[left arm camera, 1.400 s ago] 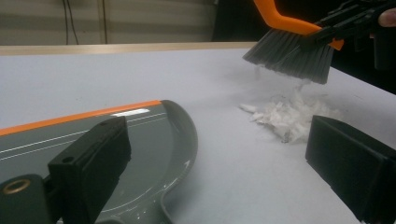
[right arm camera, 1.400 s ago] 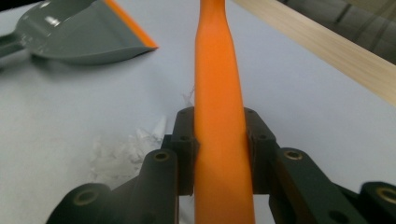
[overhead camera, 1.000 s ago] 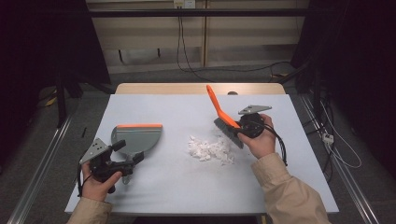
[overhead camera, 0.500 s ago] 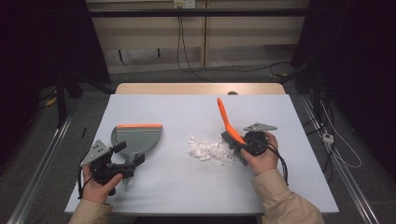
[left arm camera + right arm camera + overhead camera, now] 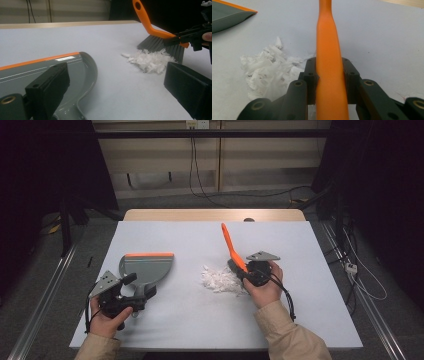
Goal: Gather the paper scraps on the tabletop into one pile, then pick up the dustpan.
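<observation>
The right tongs (image 5: 248, 271) are clamped on the orange handle of a hand brush (image 5: 231, 248); in the right gripper view the two jaws press against either side of the handle, which runs straight up between them toward 12 o'clock. In the high view the right hand (image 5: 265, 287) holds these tongs at about 4 o'clock from the middle of the surface (image 5: 200, 237), and the handle slants up and away toward 11 o'clock. The brush's grey bristles (image 5: 160, 45) point down, their tips at the far edge of a pile of white paper shreds (image 5: 220, 280); whether they touch the surface cannot be told. The pile lies just at 9 o'clock of the right tongs.

The left tongs (image 5: 140, 292) stand wide, with nothing between the jaws. The left gripper view shows one jaw over the grey dustpan (image 5: 147, 269) and the other off to the side above bare surface. The left hand (image 5: 107, 317) holds them near the 7 o'clock corner of the surface. The dustpan lies flat just at 12 o'clock of these tongs, its orange lip along the far edge, its stub handle nearest the tongs. Dustpan and shreds are apart, with bare surface between them.
</observation>
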`<state>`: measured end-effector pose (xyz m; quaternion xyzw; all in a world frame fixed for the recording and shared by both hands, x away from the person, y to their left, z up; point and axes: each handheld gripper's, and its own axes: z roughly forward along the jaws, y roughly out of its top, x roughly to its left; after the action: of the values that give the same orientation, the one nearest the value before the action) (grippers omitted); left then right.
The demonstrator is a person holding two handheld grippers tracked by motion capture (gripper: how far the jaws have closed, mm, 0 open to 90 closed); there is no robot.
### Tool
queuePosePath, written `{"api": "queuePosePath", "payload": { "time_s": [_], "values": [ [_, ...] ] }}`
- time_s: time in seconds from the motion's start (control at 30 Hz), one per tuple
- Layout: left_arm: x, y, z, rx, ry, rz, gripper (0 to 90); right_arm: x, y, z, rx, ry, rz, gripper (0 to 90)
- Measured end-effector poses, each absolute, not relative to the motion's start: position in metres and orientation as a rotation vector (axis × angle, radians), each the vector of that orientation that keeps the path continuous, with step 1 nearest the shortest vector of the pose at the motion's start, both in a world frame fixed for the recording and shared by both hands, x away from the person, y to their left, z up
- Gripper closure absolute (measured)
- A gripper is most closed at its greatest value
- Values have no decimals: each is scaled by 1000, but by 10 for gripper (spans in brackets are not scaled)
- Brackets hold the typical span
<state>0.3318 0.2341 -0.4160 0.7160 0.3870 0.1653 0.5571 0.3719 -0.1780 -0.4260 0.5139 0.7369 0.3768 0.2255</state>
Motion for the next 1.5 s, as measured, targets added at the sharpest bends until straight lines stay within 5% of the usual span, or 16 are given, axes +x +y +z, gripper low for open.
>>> {"api": "queuePosePath", "payload": {
  "time_s": [1.5],
  "values": [
    [329, 248, -435, 1787, 1164, 389, 62, 384, -164, -426, 1336, 2101, 1097, 712]
  ]
}}
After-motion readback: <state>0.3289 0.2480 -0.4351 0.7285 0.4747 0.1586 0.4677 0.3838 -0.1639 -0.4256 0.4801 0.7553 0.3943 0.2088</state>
